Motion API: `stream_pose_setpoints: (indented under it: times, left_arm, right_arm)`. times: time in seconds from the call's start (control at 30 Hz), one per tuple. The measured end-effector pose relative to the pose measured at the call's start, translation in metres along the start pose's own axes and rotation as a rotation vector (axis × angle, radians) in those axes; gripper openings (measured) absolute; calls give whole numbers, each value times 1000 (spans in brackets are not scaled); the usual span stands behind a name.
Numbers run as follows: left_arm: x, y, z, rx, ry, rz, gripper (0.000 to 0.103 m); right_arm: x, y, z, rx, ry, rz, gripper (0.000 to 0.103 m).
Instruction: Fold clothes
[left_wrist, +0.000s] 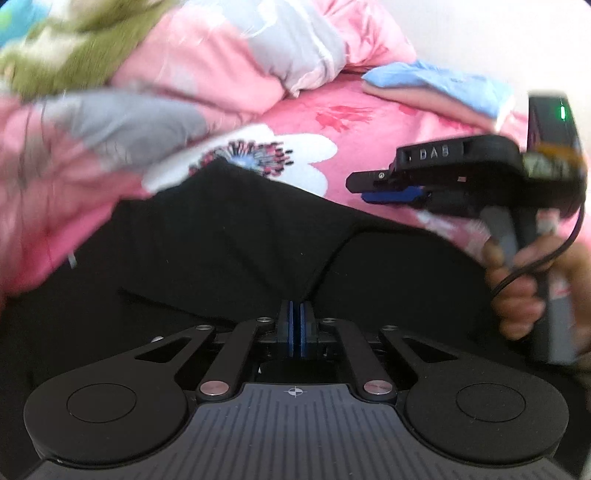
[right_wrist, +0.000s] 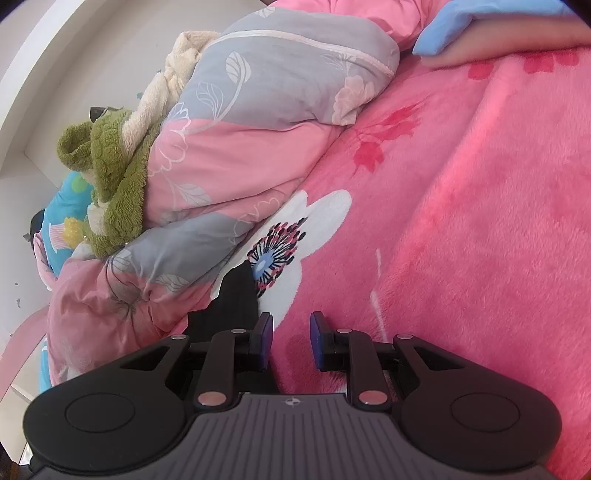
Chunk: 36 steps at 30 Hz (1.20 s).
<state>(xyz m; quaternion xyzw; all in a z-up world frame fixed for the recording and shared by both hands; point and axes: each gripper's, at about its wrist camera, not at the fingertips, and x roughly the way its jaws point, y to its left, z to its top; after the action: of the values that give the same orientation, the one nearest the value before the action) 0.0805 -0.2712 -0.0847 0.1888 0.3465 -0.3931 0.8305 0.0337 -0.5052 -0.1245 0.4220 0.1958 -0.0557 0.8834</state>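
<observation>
Clamped together on a ridge of the black garment (left_wrist: 236, 236), the left gripper (left_wrist: 295, 314) has its blue pads meeting with dark cloth pinched between them, and creases run out from that pinch across the fabric; the right gripper (right_wrist: 291, 341) stands with its jaws apart and nothing between them, hovering over the pink fleece blanket (right_wrist: 461, 221) just beside the garment's edge; in the left wrist view it shows side-on, above the cloth, held by a hand (left_wrist: 524, 291).

The garment lies spread over the blanket in front of the left gripper, dark and wrinkled, with one narrow end reaching up toward the white flower print (left_wrist: 295, 155); a bunched pink-and-grey quilt (right_wrist: 258, 122) sits along its far side, touching or nearly so; a green plush toy (right_wrist: 107, 173) rests on the quilt, and a blue cloth (left_wrist: 436, 79) lies well apart at the head of the bed.

My judgement is that a fold is in hand, the left side holding a section to be carried over; whether this is an early fold or a late one cannot be told, since the garment's outline is mostly hidden; the next move likely calls for the right jaws to take a matching hold, so both sides travel evenly and the cloth does not skew or drag the blanket.
</observation>
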Motion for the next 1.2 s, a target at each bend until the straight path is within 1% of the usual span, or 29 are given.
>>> stream_pose_setpoints:
  times: [0.07, 0.2, 0.23, 0.3, 0.33, 0.37, 0.4, 0.47, 0.5, 0.57, 0.63, 0.67, 0.73, 0.8, 0.83, 0.93, 0.97, 1.0, 1.07, 1.1, 1.13, 1.2]
  left_arm:
    - [0, 5, -2, -43, 2, -29, 4]
    - [-10, 19, -10, -150, -16, -116, 12]
    - [-16, 21, -13, -162, -43, -123, 14]
    - [-28, 24, -19, -186, -98, -136, 26]
    - [-34, 26, -21, -198, -126, -140, 28]
    - [-35, 26, -20, -206, -158, -125, 31]
    - [-35, 27, -20, -215, -186, -110, 31]
    - [-22, 34, -19, -249, -185, -70, 31]
    - [-16, 37, -18, -266, -185, -50, 31]
    - [-4, 43, -17, -301, -184, -10, 31]
    - [8, 50, -16, -335, -183, 29, 31]
    - [13, 54, -16, -355, -181, 47, 31]
    - [20, 69, -26, -437, -164, 52, 31]
    - [23, 79, -33, -496, -161, 45, 29]
    - [22, 82, -35, -515, -164, 39, 29]
    - [22, 76, -35, -495, -174, 59, 28]
    - [22, 74, -36, -491, -178, 63, 28]
    - [21, 75, -36, -494, -180, 59, 28]
    - [21, 77, -38, -501, -185, 52, 28]
    - [20, 77, -38, -506, -189, 47, 28]
    - [20, 77, -39, -510, -193, 42, 28]
    - [15, 78, -40, -514, -200, 38, 28]
  right_arm:
    - [0, 0, 0, 0, 1, 1, 22]
    - [0, 0, 0, 0, 1, -3, 22]
    - [0, 1, 0, -1, 2, -4, 22]
    - [1, 1, 0, -5, 6, -11, 22]
    - [1, 2, 0, -9, 9, -16, 22]
    - [2, 4, 1, -14, 12, -21, 22]
    - [2, 5, 1, -19, 17, -30, 23]
    - [4, 14, 3, -56, 40, -68, 23]
    - [5, 25, 6, -102, 49, -87, 25]
    - [7, 49, 12, -204, 65, -123, 25]
    - [15, 80, 21, -321, 79, -109, 25]
    - [22, 94, 24, -382, 87, -102, 25]
    - [47, 117, 29, -483, 133, -90, 25]
    - [80, 130, 32, -553, 197, -95, 24]
    - [100, 131, 32, -577, 230, -118, 24]
    - [158, 127, 31, -615, 326, -192, 20]
    - [174, 125, 31, -636, 333, -226, 18]
    - [182, 122, 35, -633, 321, -235, 13]
    - [196, 117, 42, -615, 292, -243, 13]
    - [196, 115, 49, -587, 258, -273, 14]
    - [192, 113, 56, -574, 213, -337, 15]
    - [168, 104, 68, -521, 168, -341, 15]
